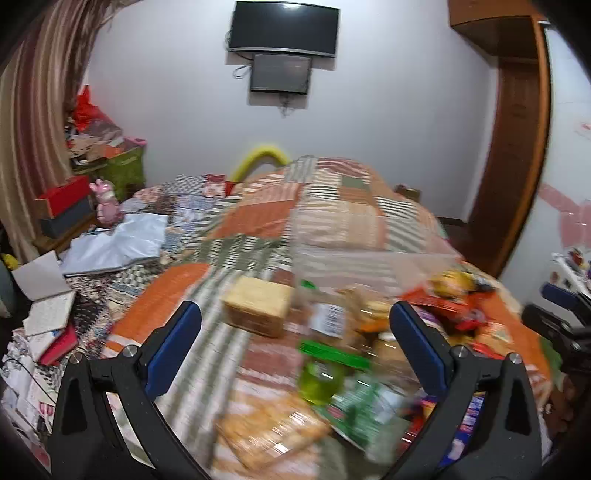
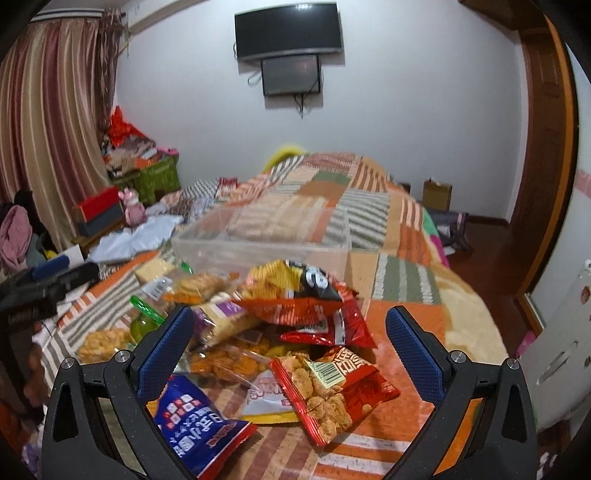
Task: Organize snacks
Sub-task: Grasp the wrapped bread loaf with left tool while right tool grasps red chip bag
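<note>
Red crisp packets (image 2: 314, 306) top the snack heap on the patchwork quilt (image 2: 406, 314), just before a clear plastic bin (image 2: 258, 240). Only a barcode and blue-bag (image 2: 199, 424) Chinese characters read. Right gripper (image 2: 295, 354) and left gripper (image 1: 295, 350) both gape wide, holding nothing.

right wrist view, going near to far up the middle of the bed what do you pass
blue snack packet → red fried-snack packet with barcode → red and black chip bag → clear plastic bin → patchwork quilt → wall-mounted tv
</note>
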The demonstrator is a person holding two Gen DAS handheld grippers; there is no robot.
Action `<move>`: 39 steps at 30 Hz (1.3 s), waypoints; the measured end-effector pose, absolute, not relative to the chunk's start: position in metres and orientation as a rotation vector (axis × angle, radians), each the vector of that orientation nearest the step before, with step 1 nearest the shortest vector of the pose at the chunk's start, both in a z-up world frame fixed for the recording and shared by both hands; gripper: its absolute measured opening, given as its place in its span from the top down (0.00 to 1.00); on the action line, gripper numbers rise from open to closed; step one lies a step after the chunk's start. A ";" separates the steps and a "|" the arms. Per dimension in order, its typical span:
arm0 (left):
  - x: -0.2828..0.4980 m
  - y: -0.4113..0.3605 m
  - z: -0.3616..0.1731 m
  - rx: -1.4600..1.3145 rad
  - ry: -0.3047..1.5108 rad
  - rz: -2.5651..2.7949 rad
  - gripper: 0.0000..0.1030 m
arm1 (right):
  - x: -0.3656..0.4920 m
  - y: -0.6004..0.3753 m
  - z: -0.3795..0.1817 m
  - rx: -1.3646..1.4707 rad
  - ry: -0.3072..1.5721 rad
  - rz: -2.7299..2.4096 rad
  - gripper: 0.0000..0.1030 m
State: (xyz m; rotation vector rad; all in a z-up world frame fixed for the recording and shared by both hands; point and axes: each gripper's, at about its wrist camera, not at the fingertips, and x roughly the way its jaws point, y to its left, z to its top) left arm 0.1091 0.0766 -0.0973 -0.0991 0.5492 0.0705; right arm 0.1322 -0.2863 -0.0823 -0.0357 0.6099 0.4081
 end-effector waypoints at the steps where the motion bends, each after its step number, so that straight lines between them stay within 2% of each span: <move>1: 0.115 0.081 -0.099 -0.089 0.552 0.082 0.00 | 0.136 -0.285 -0.085 -0.040 0.621 0.409 0.00; 10: 0.182 0.116 -0.130 -0.039 0.711 0.070 0.00 | 0.162 -0.278 -0.102 -0.046 0.713 0.424 0.00; 19: 0.226 0.115 -0.169 -0.015 0.876 -0.033 0.00 | 0.191 -0.274 -0.111 -0.041 0.794 0.424 0.00; 28: 0.245 0.116 -0.178 -0.009 0.912 -0.060 0.00 | 0.204 -0.255 -0.108 -0.078 0.803 0.459 0.00; 29: 0.246 0.116 -0.179 -0.008 0.913 -0.061 0.01 | 0.207 -0.254 -0.110 -0.081 0.813 0.453 0.00; 31: 0.248 0.116 -0.181 -0.005 0.926 -0.067 0.11 | 0.212 -0.258 -0.113 -0.059 0.839 0.451 0.00; 32: 0.250 0.117 -0.184 -0.011 0.938 -0.076 0.13 | 0.214 -0.260 -0.112 -0.044 0.847 0.455 0.00; 36: 0.253 0.124 -0.190 -0.065 0.968 -0.104 0.20 | 0.216 -0.274 -0.108 0.009 0.855 0.462 0.00; 39: 0.253 0.125 -0.191 -0.072 0.967 -0.113 0.21 | 0.220 -0.279 -0.106 -0.022 0.850 0.431 0.00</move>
